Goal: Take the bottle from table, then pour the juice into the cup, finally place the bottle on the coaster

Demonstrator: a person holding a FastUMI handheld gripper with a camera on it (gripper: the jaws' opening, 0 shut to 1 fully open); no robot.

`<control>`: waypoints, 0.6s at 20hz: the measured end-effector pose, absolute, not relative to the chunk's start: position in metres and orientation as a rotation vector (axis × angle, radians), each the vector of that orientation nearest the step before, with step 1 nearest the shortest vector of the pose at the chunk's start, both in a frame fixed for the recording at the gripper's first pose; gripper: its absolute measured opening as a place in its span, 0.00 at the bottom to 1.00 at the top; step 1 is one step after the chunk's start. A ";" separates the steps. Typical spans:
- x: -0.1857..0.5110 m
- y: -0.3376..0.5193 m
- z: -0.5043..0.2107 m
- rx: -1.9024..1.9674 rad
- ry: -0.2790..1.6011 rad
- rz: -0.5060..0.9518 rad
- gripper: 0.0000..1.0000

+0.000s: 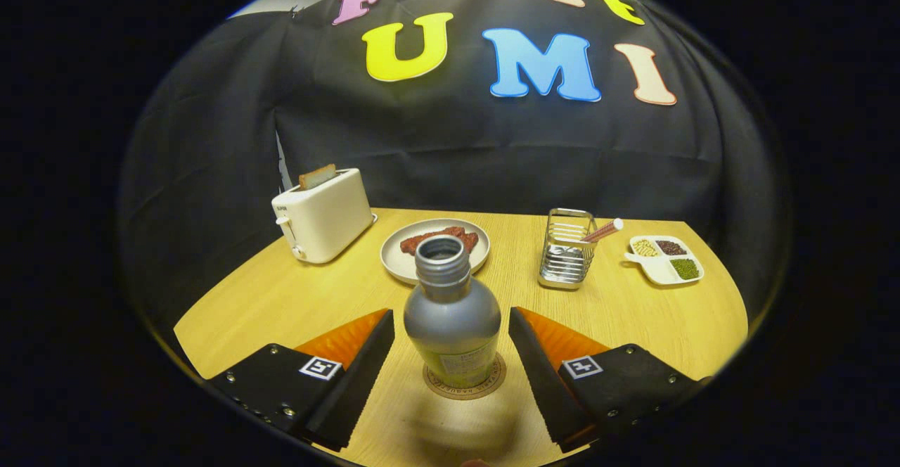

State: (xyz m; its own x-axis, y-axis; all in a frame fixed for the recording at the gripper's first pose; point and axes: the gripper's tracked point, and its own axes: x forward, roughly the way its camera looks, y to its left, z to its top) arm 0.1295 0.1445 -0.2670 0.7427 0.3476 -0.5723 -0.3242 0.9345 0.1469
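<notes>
We held the tongs (451,326) spread wide, their fingers clear of the bottle (452,316) on either side. The bottle stood upright and uncapped on the coaster (465,385), between the fingers, at the near edge of the worktop (281,298). Farther back sat a toaster (323,215) at left, a plate (404,259) behind the bottle, then a wire rack (566,249) and a divided dish (664,259) at right.

The scene is lit warm and rather dim, light falling from above onto the table (295,298), while the booth wall stays dark. The bottle (452,312) shows soft glare on its shoulder and a blurred shadow near. Fisheye distortion bends the table's far edge; focus is sharp centrally.
</notes>
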 end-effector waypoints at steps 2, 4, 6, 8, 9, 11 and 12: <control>0.121 0.140 -0.241 0.039 0.591 0.355 0.98; 0.109 0.132 -0.215 0.040 0.552 0.336 0.98; 0.099 0.124 -0.186 0.054 0.509 0.305 0.98; 0.086 0.113 -0.161 0.074 0.472 0.272 0.98; 0.080 0.106 -0.149 0.080 0.454 0.253 0.98; 0.068 0.093 -0.124 0.075 0.410 0.210 0.98; 0.063 0.084 -0.111 0.067 0.382 0.186 0.98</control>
State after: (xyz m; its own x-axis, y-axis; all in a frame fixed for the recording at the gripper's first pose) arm 0.0631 0.0842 -0.1111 0.9111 0.1926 -0.3643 -0.1673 0.9808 0.1002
